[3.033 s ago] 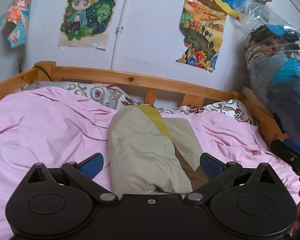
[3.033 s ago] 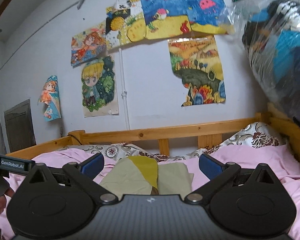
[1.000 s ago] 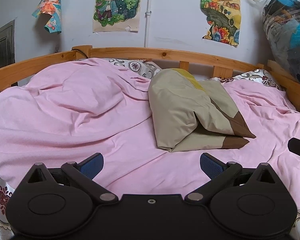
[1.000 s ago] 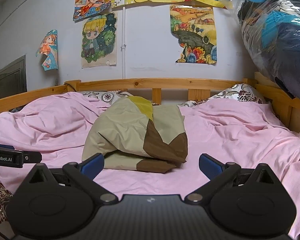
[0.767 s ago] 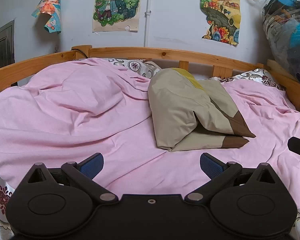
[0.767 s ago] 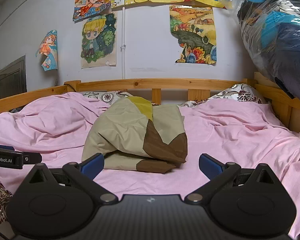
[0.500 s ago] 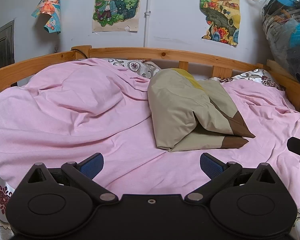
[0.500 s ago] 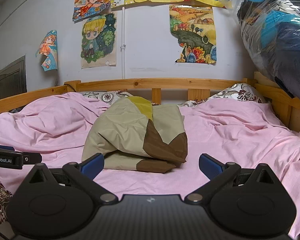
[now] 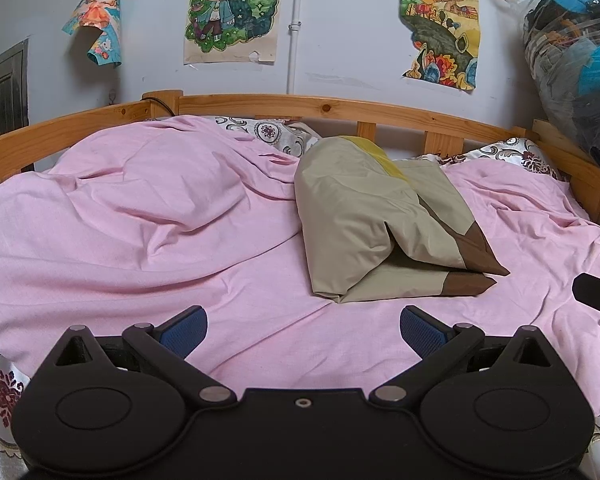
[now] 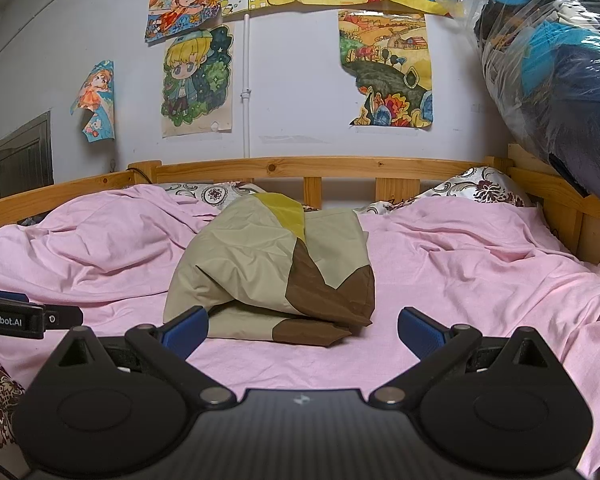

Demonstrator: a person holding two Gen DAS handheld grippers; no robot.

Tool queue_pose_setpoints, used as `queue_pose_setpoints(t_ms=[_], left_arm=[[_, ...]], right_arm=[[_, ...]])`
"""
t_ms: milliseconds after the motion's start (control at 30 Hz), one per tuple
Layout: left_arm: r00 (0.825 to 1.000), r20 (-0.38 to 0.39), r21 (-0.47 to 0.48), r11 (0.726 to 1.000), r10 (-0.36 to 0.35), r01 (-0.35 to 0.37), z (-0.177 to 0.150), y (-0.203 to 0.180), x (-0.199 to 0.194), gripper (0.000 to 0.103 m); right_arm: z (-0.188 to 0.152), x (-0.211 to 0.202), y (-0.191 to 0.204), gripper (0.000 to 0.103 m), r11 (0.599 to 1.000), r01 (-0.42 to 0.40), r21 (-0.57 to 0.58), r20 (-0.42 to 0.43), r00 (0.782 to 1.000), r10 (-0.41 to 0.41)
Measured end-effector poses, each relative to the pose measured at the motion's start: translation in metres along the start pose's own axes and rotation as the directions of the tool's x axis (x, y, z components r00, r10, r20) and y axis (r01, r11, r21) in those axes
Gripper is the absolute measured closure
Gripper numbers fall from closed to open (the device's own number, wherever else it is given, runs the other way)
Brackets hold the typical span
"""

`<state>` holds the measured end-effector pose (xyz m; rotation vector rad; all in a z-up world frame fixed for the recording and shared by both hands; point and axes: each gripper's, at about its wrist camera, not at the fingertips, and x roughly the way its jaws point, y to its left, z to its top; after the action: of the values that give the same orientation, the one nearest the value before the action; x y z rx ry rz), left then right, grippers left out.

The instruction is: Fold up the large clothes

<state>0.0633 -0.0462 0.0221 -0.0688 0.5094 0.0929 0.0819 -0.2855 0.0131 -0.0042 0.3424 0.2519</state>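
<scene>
A folded khaki garment (image 9: 364,216) with brown and yellow patches lies in a compact bundle on the pink bedsheet (image 9: 140,240). It also shows in the right wrist view (image 10: 272,268), just beyond the fingertips. My left gripper (image 9: 303,326) is open and empty, held back above the sheet near the bed's front edge. My right gripper (image 10: 303,326) is open and empty, close in front of the bundle. Each gripper's body shows at the edge of the other's view.
A wooden bed rail (image 9: 320,106) runs along the back and both sides. Patterned pillows (image 10: 480,188) lie by the rail. A plastic bag of clothes (image 10: 552,68) hangs at the right. Posters cover the wall.
Three seconds ago both grippers were close over the garment; they have drawn back toward the bed's front edge. Over the last second nothing has visibly moved.
</scene>
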Motion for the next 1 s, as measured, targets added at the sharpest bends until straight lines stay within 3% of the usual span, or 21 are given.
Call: queue_pose_setpoints(t_ms=[1000], left_arm=[[1.0, -0.002, 0.005, 1.0, -0.003, 0.003, -0.0016, -0.0024, -0.0008, 0.001]], right_arm=[[0.0002, -0.0003, -0.0001, 0.0, 1.0, -0.001, 0.0, -0.001, 1.0, 0.001]])
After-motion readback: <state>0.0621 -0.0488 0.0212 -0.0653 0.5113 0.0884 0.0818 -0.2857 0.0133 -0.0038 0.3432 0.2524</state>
